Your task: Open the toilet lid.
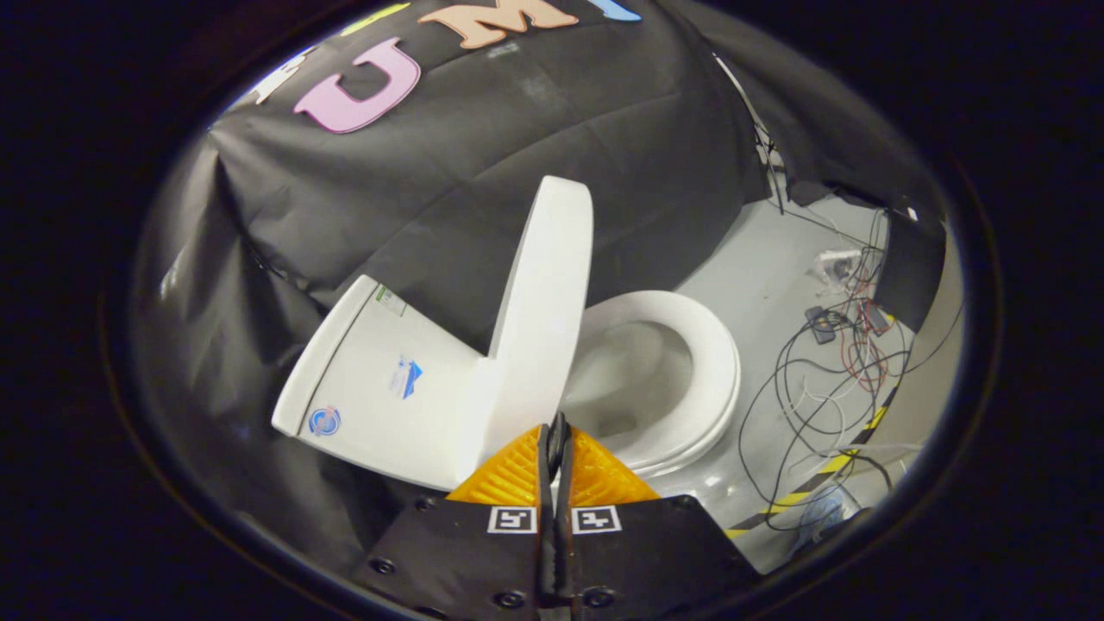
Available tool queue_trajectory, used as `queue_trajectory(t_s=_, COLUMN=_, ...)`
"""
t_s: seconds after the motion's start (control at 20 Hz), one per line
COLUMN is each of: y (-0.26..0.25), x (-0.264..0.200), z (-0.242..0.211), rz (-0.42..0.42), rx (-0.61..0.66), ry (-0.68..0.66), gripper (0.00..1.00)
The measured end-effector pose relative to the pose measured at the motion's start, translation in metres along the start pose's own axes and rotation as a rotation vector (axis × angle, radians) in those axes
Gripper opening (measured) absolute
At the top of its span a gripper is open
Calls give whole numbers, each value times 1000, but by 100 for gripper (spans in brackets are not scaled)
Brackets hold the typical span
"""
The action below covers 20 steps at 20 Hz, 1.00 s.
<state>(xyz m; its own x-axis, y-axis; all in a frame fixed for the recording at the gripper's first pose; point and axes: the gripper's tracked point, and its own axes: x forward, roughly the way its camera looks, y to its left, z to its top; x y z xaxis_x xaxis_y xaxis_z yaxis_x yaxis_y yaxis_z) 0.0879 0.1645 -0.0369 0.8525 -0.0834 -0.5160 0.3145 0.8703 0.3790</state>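
Note:
The white toilet lid stands raised, nearly upright and seen edge-on, leaning toward the white tank. Beside it the oval seat lies flat around the exposed bowl. My gripper is shut, its two fingers pressed together with nothing visible between them. The tips sit right at the lid's near lower edge, just in front of the bowl; I cannot tell whether they touch it.
Black cloth hangs behind and around the tank. On the grey floor beyond the seat lie tangled cables and small electronic boxes. A yellow-and-black striped tape runs along the floor beside the toilet.

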Motion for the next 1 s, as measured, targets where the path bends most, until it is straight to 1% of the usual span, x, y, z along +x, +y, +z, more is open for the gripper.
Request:
queue_trajectory(t_s=0.1, y=6, x=-1, z=1, rz=-18, rx=-22, ry=-11, gripper=1)
queue_trajectory(t_s=0.3, y=22, x=-5, z=5, rz=-23, rx=-34, ry=-42, gripper=1)
queue_trajectory(t_s=0.65, y=46, x=-9, z=11, rz=-11, rx=-56, ry=-82, gripper=1)
queue_trajectory(t_s=1.0, y=64, x=-13, z=12, rz=-12, rx=-112, ry=-117, gripper=1)
